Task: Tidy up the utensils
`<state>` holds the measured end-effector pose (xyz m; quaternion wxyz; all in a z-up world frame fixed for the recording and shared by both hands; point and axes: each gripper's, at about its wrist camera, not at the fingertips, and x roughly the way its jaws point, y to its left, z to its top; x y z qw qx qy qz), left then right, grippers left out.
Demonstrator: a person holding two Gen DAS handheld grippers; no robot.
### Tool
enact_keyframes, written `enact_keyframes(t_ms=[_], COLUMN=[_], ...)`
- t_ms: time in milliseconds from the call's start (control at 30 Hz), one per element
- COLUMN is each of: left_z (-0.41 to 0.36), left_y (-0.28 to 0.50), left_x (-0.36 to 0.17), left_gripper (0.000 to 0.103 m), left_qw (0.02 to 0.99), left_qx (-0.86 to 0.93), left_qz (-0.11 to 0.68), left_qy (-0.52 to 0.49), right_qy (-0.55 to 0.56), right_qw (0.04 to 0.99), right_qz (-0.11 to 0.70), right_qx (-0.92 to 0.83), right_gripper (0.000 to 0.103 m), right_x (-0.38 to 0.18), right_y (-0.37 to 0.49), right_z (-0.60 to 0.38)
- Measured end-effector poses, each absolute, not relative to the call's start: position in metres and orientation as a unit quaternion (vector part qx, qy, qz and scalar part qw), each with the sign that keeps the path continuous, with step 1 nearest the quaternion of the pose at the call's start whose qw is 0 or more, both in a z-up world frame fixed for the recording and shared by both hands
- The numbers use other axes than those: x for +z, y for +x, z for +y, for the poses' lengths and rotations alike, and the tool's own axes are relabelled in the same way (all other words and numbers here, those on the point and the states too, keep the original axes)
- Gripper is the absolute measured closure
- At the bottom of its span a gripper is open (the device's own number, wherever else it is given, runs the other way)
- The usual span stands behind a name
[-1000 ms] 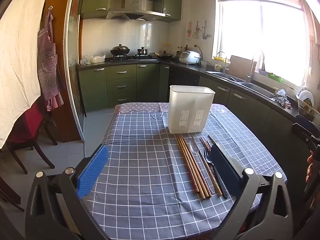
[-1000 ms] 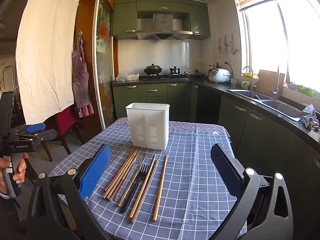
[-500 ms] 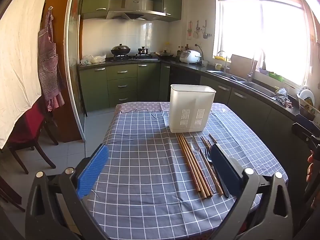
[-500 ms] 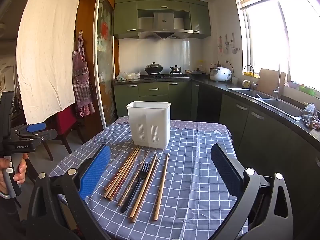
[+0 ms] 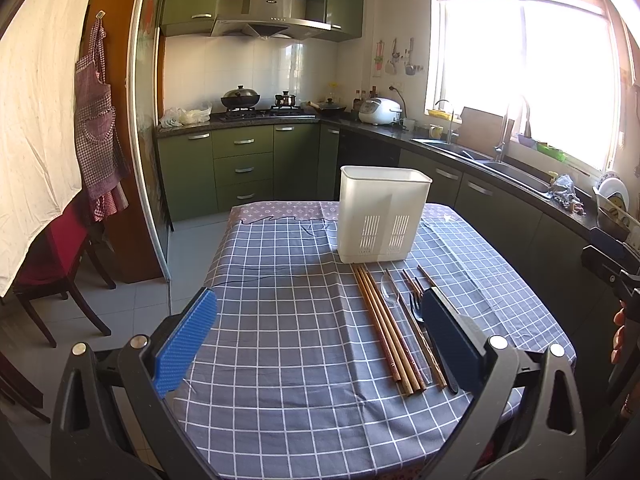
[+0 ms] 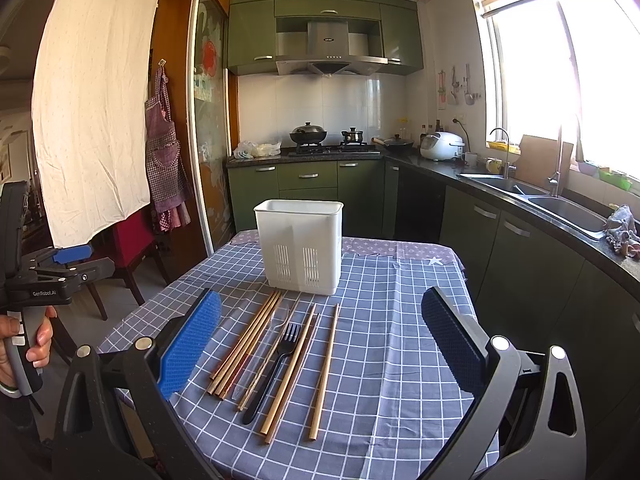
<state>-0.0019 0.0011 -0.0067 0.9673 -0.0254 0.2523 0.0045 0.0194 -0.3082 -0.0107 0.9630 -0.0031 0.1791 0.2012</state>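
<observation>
Left gripper (image 5: 318, 336): held with fingers spread wide, nothing gripped.
Right gripper (image 6: 320, 338): likewise spread (empty).
Utensils: chopsticks (image 6: 248, 350) and fork (image 6: 276, 364) laid on tablecloth (image 6: 400, 320), near white holder (image 6: 300, 246).

Sunlight floods a kitchen through a wide window (image 6: 560, 92) above the double sink (image 6: 532, 196). Green cabinets (image 6: 308, 184) line two walls under a dark counter (image 5: 496, 176), with a steel hood (image 6: 328, 52) over the stove (image 6: 332, 148) and white tiles (image 6: 320, 104) behind. A checked apron (image 6: 164, 160) and a white sheet (image 6: 92, 120) hang at left, near a red chair (image 5: 48, 256) on the grey tiled floor (image 5: 132, 300). A checked cloth (image 5: 288, 320) covers the tabletop.
</observation>
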Motion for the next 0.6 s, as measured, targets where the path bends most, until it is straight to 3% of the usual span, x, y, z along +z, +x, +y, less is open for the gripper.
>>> enact_keyframes(t_ms=[600], left_z=[-0.002], left_y=[-0.0005], left_x=[-0.0083], left_gripper=[0.006], left_qw=[0.966], left_qx=[0.004], left_qz=[0.256], left_qy=[-0.023], right_qy=[-0.005], right_qw=[0.963], right_qz=[0.18], right_qx=[0.203], right_gripper=[0.004], right_x=[-0.0107], right_y=[0.0217], right_z=[-0.3093])
